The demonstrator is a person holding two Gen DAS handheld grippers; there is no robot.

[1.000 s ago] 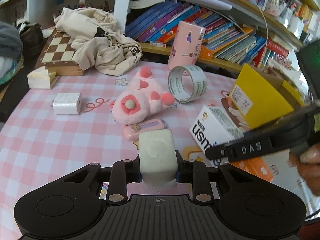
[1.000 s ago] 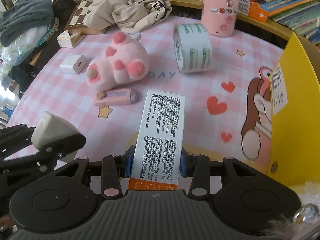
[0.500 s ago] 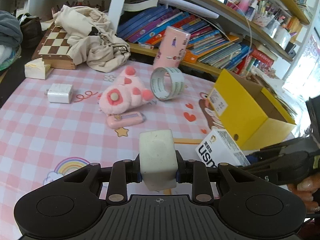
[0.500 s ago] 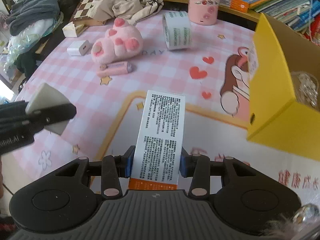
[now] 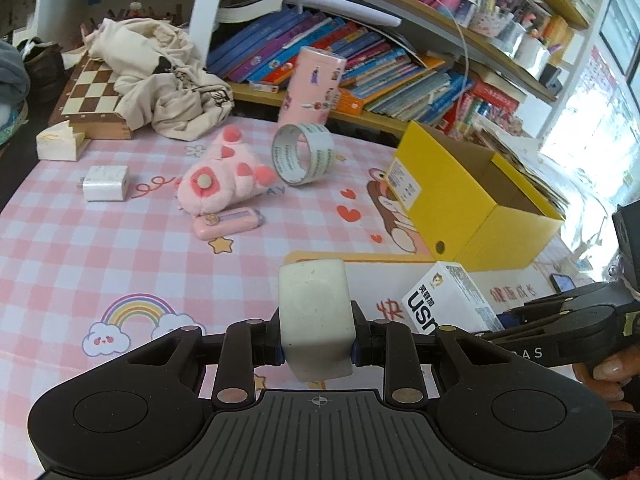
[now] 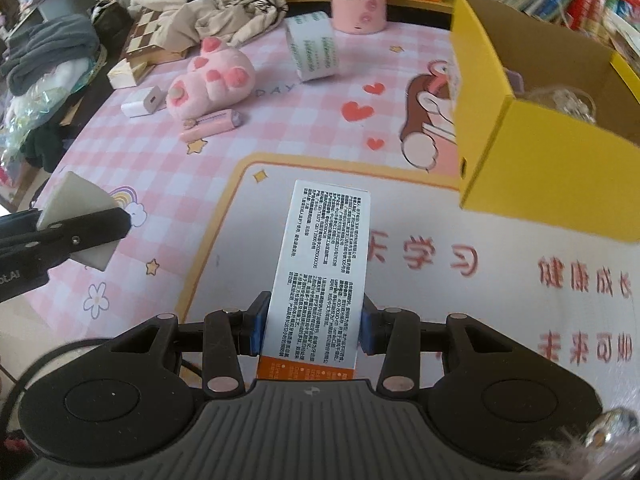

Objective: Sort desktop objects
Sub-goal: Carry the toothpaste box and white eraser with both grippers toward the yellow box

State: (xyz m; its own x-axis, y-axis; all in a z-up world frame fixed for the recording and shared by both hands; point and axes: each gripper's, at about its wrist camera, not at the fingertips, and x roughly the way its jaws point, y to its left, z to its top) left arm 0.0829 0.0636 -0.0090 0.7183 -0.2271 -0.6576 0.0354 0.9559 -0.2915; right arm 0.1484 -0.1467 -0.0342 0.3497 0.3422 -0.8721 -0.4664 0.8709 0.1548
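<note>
The left tongs (image 5: 318,346) are clamped on a whitish block (image 5: 314,312), held low and centre in the left view, above the pink checked worktop (image 5: 80,248). The right tongs (image 6: 310,330) pinch a printed carton (image 6: 320,276), low and centre in the right view, over the mat's white panel. A yellow box (image 6: 540,168) stands open at the upper right. In the upper left lie a pink plush (image 6: 212,82), tape roll (image 6: 314,48), charger (image 6: 142,102) and pink case (image 6: 212,124).
</note>
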